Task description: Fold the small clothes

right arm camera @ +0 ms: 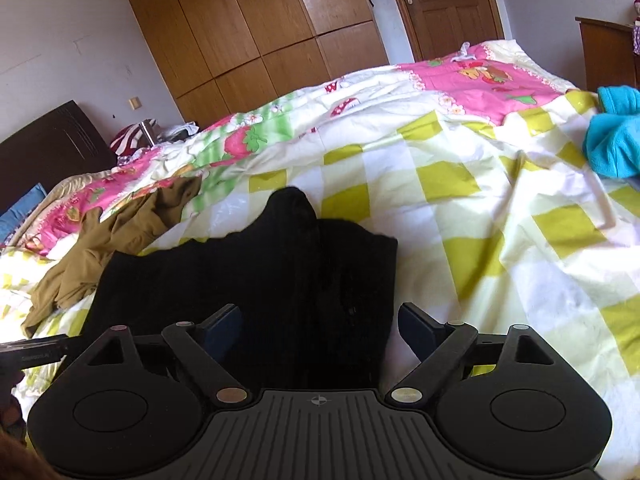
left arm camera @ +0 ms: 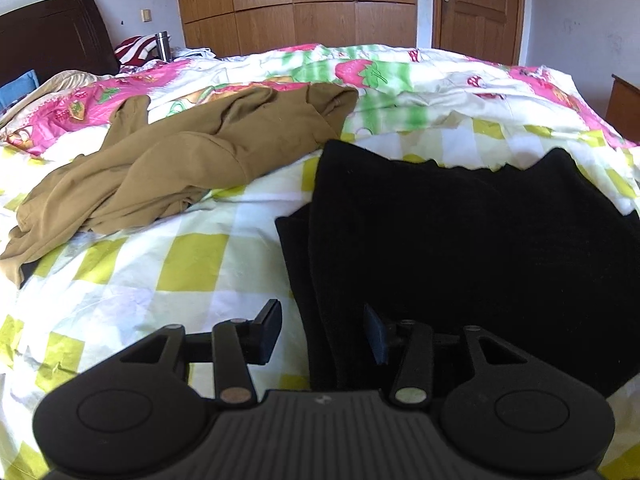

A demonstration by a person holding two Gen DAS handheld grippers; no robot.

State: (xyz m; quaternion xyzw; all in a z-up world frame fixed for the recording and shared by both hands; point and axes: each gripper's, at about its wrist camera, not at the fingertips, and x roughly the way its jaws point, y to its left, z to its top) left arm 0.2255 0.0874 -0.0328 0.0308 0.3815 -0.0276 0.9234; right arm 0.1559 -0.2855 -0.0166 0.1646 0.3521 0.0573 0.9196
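A black garment (left arm camera: 460, 240) lies flat and partly folded on the checked bedsheet (left arm camera: 180, 264); it also shows in the right wrist view (right arm camera: 260, 280). My left gripper (left arm camera: 324, 332) is open and empty, just above the garment's near left edge. My right gripper (right arm camera: 320, 332) is open and empty, with its jaws astride the garment's near right edge. A crumpled olive-brown garment (left arm camera: 180, 160) lies to the left; it also shows in the right wrist view (right arm camera: 120, 236).
A pink strawberry-print quilt (left arm camera: 360, 72) is bunched along the far side of the bed. A turquoise garment (right arm camera: 616, 140) lies at the right. A dark headboard (left arm camera: 52, 36), a steel flask (left arm camera: 162, 44), wardrobes (left arm camera: 296, 4) and a door (left arm camera: 476, 8) stand behind.
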